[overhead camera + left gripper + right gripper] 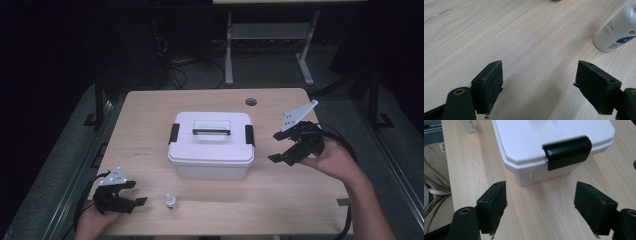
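Observation:
A white lidded box (211, 145) with a black-framed handle and black side latches stands in the middle of the table. Its right latch (567, 152) is closed against the lid. My right gripper (278, 146) hovers just right of the box, open, jaws pointing at that latch side (540, 210). A small white bottle (171, 201) stands near the table's front edge; it also shows at the upper right of the left gripper view (617, 30). My left gripper (139, 193) rests low at the front left, open and empty (539, 87), a short way left of the bottle.
The wooden table (140, 130) has a round cable hole (251, 102) at the back. Dark floor, cables and a desk frame (229, 45) lie beyond the far edge. Beige clothing (435, 182) shows past the table's near edge in the right gripper view.

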Demonstrator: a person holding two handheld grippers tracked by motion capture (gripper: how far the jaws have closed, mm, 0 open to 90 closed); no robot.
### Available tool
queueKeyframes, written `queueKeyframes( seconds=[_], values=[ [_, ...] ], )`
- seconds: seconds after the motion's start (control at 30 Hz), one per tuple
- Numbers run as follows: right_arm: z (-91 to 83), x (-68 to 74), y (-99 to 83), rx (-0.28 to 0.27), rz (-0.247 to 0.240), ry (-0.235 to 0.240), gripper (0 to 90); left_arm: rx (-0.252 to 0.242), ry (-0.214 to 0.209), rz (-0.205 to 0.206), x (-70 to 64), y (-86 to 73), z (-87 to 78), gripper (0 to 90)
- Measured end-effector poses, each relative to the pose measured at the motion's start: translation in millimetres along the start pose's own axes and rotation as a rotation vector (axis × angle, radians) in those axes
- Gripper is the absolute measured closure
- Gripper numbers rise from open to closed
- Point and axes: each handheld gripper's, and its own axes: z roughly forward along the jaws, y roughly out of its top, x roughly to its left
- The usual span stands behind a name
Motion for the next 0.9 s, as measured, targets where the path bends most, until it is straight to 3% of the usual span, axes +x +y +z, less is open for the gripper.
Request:
queueKeyframes(
  seconds=[0.47,0.9],
  values=[
    [4.9,-7.8,29.9,0.001,-0.066,0.045,26.2,-0.004,-0.003,0.000,-0.1,0.1,0.1,21.8],
    [9.4,-10.8,54.5,0.006,-0.109,0.055,26.2,-0.004,-0.006,0.000,0.6,-0.4,-0.2,21.8]
  ],
)
